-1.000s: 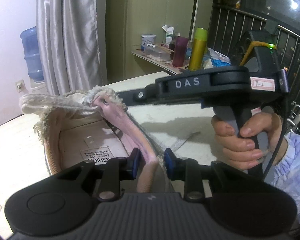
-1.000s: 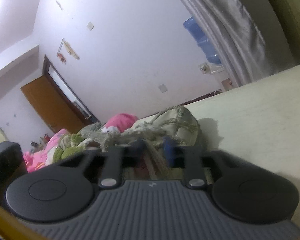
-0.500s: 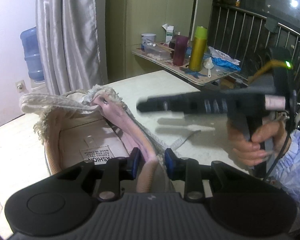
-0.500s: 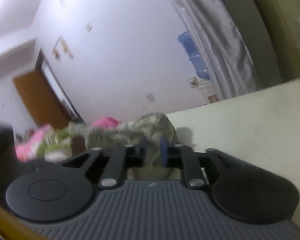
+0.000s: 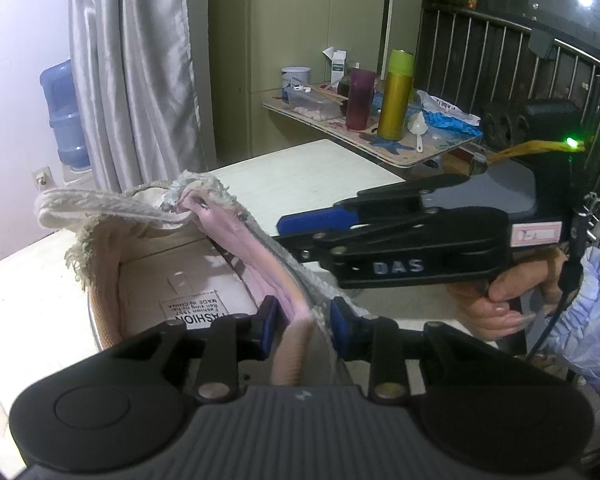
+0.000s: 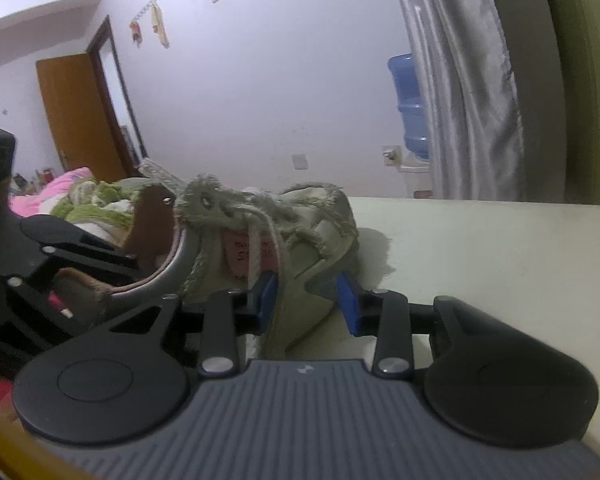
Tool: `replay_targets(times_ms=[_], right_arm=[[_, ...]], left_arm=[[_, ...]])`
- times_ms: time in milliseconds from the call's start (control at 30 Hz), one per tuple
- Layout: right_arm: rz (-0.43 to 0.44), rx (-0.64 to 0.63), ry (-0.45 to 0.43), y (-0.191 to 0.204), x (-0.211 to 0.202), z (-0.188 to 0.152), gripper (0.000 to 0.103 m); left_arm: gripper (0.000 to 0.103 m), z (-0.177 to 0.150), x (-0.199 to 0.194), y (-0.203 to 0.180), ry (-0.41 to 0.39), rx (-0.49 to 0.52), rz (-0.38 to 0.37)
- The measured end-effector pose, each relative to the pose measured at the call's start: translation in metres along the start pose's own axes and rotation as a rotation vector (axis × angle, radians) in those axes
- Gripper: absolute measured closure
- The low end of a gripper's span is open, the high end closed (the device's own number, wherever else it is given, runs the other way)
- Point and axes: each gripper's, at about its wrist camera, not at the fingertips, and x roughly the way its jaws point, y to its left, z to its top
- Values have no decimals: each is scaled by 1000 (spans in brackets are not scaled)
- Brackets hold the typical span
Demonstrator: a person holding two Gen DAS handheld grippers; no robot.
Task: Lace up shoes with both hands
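Both wrist cams close on shoe (image 5: 188,264)

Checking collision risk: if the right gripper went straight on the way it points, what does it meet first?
The shoe. The right gripper, jaws opening, points at its laced front, and a flap of the shoe's fabric already lies between the pads. Pushing on, it would likely press into the upper beside the lace. Depth is hard to judge.
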Motion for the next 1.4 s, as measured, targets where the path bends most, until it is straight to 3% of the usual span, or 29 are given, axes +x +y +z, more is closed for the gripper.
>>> replay_targets(times_ms=[67, 100, 133, 233, 367, 400, 500, 633, 700, 733, 833, 1067, 1200, 1267, 1400], right_arm=[[-4, 17, 12, 1, 3, 2, 84], [30, 55, 30, 1, 4, 5, 103], [10, 74, 36, 6, 4, 7, 103], [-249, -88, -18, 39, 0, 5, 103], [-466, -131, -105, 42, -15, 4, 103], [-568, -143, -129, 37, -22, 2, 103], [-681, -22, -144, 0, -54, -4, 103], [-970, -15, -139, -30, -99, -27, 103], [-920, 156, -121, -53, -136, -41, 103], [-945, 184, -114, -57, -148, -48, 103], [-986, 187, -83, -50, -171, -70, 102], [-826, 198, -31, 4, -184, -100, 100], [-630, 226, -35, 33, -185, -103, 74], [-560, 214, -32, 49, -182, -102, 70], [-502, 228, -39, 72, -179, -104, 61]], left_arm=[[71, -1, 0, -1, 0, 3, 3], [71, -1, 0, -1, 1, 3, 3], [71, 0, 0, -1, 2, 2, 4], [71, 0, 0, -1, 4, -1, 4], [70, 1, 1, -1, 6, -3, 6], [71, 0, 0, -1, 7, -3, 6], [70, -1, 0, -1, 6, 1, 11], [70, 1, 1, 4, 7, -7, 7], [70, 4, 1, 15, 6, -9, 4], [70, 4, 1, 15, 5, -12, 4], [70, 5, -7, 17, -6, -25, 5], [56, -2, -69, -2, -105, 43, 66], [56, -20, -103, -8, -167, 34, 98], [54, -30, -117, -11, -184, 15, 101], [54, -49, -132, -13, -201, -21, 57]])
